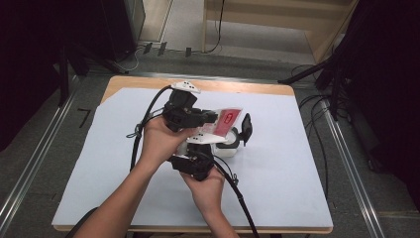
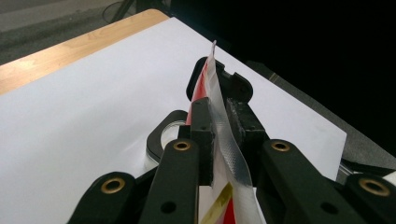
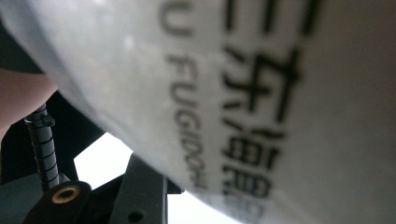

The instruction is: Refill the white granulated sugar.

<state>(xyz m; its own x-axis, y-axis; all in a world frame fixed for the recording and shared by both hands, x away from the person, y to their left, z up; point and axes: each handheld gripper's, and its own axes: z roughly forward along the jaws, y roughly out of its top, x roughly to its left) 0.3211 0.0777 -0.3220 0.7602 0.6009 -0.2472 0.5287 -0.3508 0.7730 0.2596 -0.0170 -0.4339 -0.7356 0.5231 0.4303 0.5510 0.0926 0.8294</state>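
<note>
A wooden table [image 1: 124,82] covered by a large white sheet [image 1: 277,168] stands on a grey floor, with dark stands and black cables along its sides. Near the middle of the sheet, two bare forearms come in from the near edge, each hand wrapped around a black two-jaw gripper.

The left gripper [image 1: 210,118] lies roughly level, pointing toward the right of the high view. Its jaws are drawn narrow and pinch the sealed edge of a red-and-white plastic pouch [image 1: 225,121] with a crimped translucent seam. In the left gripper view the seam [image 2: 224,140] stands on edge between the two black pads [image 2: 201,122], which press on it from both sides, and the pouch runs out past the tips above the sheet.

The right gripper [image 1: 197,161] sits just below the left hand [image 1: 158,141], held by the right hand [image 1: 208,191]. Its jaws are partly open; whether they press on the pouch I cannot tell. In the right gripper view the pouch's pale side with black printed lettering [image 3: 261,107] lies very close to the camera.

Just beside the pouch, to its right, a clear plastic container with a black flip lid [image 1: 236,138] rests on the sheet, the lid standing up.
</note>
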